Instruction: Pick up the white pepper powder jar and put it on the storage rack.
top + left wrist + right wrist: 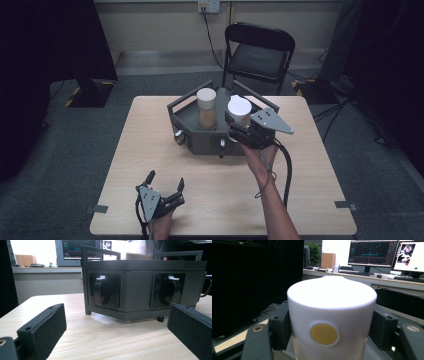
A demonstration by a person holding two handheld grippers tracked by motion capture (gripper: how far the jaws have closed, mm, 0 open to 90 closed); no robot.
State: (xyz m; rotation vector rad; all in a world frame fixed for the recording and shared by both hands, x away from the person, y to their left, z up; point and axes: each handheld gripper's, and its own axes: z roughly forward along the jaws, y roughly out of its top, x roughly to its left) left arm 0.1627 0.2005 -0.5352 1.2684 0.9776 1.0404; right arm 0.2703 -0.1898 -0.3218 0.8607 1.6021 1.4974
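The right tool (pixel 239 120) is squeezing a white jar (pixel 239 111) by its sides, just above the right part of the grey holder box (pixel 200 137). To do this well, keep the squeeze firm and the jar straight up, and lift slowly so it does not bump the other jar (pixel 206 108) just beside it in the box. The left tool (pixel 165 184) rests spread wide on the surface (pixel 150 145), in front of the box, holding nothing.

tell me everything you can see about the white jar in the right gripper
The white jar is a round container with a smooth, matte, plastic-looking white lid, slightly domed on top, and a round yellow dot on its side. It stands upright, clamped on both sides by the right gripper, above the right end of the grey tray, beside a tan-filled jar.
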